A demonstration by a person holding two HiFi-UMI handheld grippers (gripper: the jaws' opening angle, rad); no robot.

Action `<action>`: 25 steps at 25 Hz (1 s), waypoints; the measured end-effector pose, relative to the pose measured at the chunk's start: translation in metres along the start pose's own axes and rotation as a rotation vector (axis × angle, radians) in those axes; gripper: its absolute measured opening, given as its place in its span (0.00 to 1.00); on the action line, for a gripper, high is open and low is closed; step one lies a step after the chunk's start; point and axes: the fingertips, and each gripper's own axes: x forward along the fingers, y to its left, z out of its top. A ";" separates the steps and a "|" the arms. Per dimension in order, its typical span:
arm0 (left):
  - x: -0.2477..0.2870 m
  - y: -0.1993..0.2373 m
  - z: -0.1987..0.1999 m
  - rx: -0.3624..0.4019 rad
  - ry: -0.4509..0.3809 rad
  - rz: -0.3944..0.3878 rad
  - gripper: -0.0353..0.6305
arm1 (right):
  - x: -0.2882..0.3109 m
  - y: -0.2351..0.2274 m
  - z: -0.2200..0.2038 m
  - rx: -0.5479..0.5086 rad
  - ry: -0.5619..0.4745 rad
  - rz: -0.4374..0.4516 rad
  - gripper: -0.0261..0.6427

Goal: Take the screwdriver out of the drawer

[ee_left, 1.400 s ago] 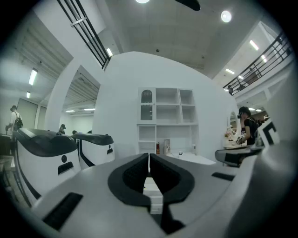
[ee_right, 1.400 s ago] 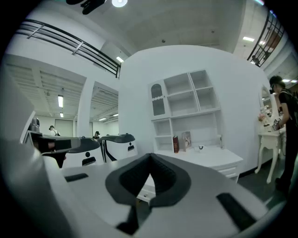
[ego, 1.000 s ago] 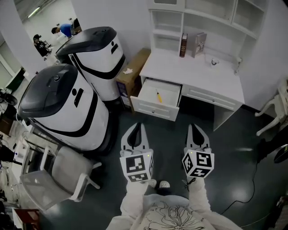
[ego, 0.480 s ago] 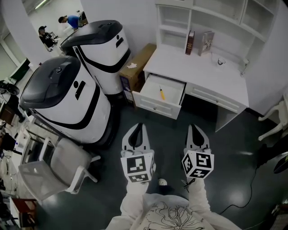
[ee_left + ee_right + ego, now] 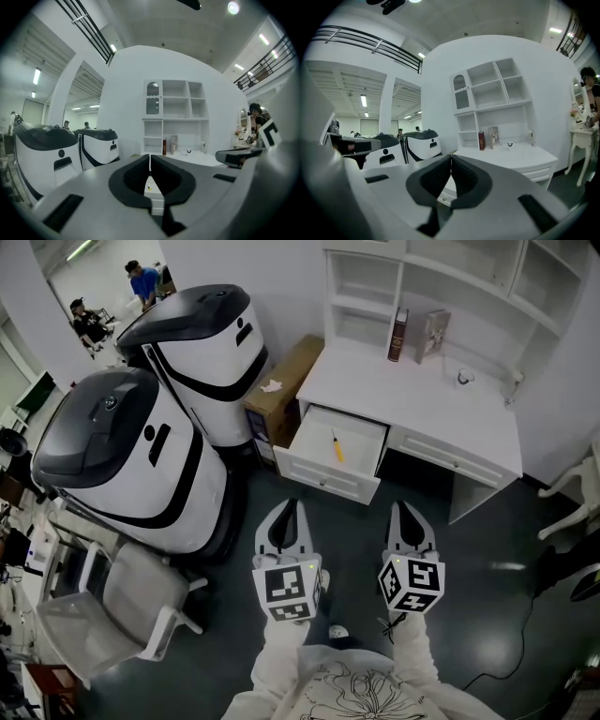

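Now the left tool point(image 5: 289, 504) and right tool point(image 5: 405, 506) sit side by side, low in the middle, pointing up the picture. Both are squeezed closed and hold nothing. The screwdriver point(image 5: 336, 446) lies in the open drawer point(image 5: 323, 474), upper middle. The counter point(image 5: 422, 399) looks a bit nearer than before.
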 end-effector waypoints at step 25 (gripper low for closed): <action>0.208 0.083 0.007 0.005 0.066 -0.083 0.07 | 0.218 0.015 0.009 0.008 0.070 -0.040 0.04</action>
